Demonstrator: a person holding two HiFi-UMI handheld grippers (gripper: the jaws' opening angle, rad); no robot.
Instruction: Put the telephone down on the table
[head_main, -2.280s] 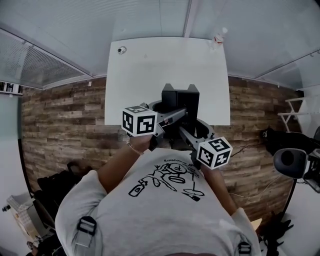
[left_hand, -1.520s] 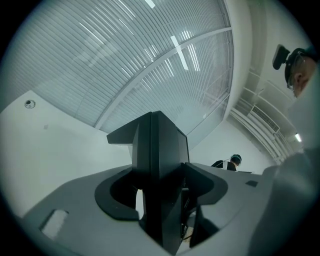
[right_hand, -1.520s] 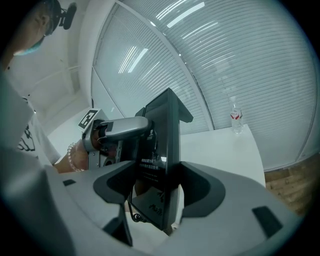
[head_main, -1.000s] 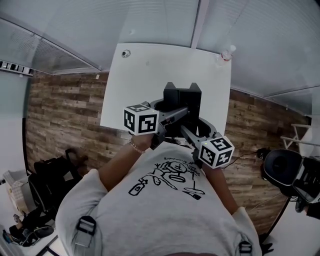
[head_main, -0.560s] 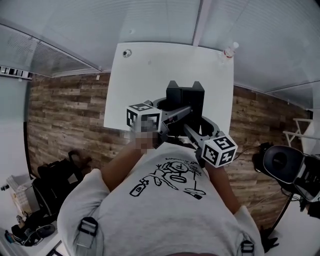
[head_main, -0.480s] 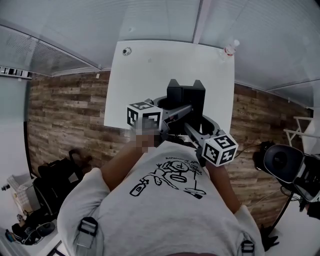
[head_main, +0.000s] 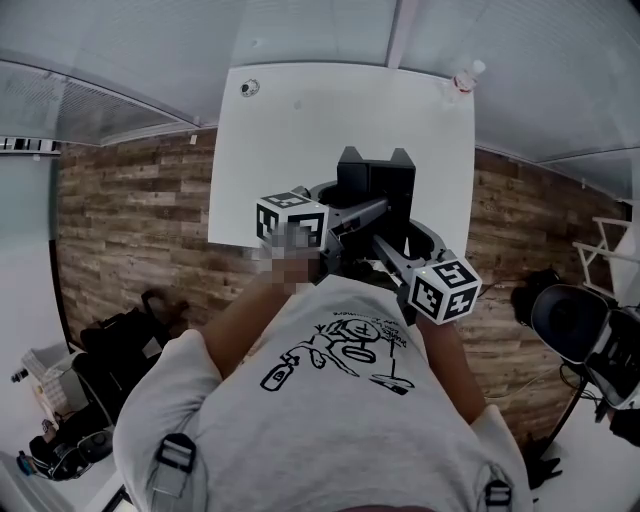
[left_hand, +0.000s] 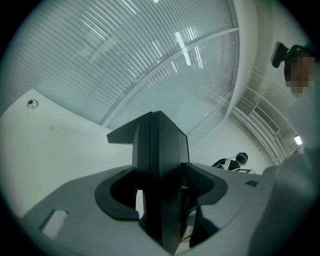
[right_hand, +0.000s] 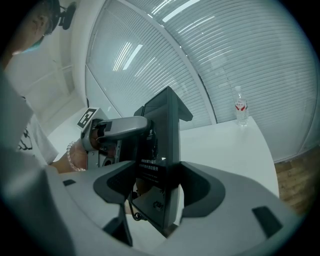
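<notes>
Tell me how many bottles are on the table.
1: a water bottle at the far right corner of the table. The telephone hides part of the near tabletop, so another could be hidden.

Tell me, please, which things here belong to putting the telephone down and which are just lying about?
Part of the job: boxy black telephone, clamped by the left gripper and the right gripper; white rectangular table.
Just lying about: clear plastic bottle with a red label, far right table corner; small dark round object, far left corner; black bag on the floor.
</notes>
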